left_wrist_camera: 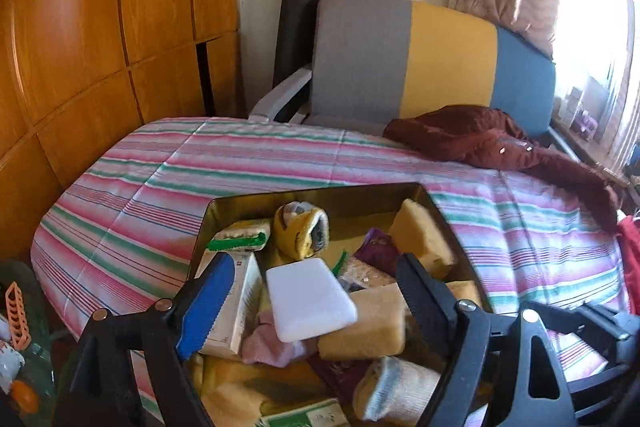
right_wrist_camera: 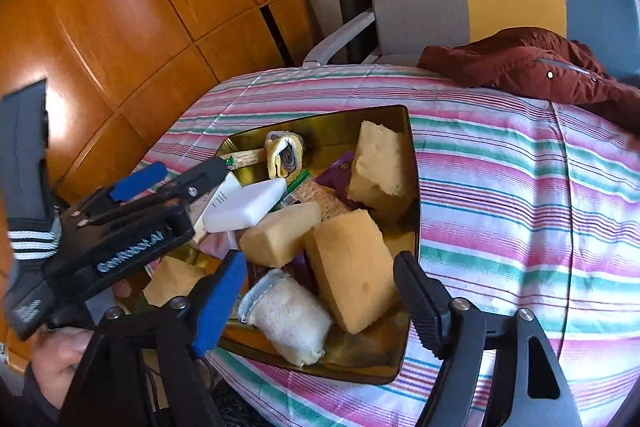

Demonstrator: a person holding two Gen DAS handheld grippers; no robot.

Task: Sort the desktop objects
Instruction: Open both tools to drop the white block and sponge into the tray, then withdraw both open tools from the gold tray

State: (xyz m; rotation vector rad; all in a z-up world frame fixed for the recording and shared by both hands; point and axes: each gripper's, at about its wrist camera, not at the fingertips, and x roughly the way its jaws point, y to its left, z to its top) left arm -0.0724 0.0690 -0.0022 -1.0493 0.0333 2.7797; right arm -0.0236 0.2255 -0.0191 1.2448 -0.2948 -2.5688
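- Step in hand (judged): start of a pick; both tools hover over a gold metal tray heaped with mixed items, nothing yet lifted.
- Left gripper: fingers spread wide and empty, straddling a white rectangular block, smooth with rounded corners, lying tilted on top of the heap.
- Right gripper: fingers also wide and empty, above a rolled white towel of nubbly terry cloth.
- Contents: porous yellow sponge blocks, soft and compressible; a yellow rolled cloth at the far end; a printed carton; crinkled wrappers.
- Setting: the tray rests on a desk under a striped cloth; a maroon jacket lies at its far edge.
- Next move (judged): lower the left fingers around the block's long edges, then close; its slick faces may slip.
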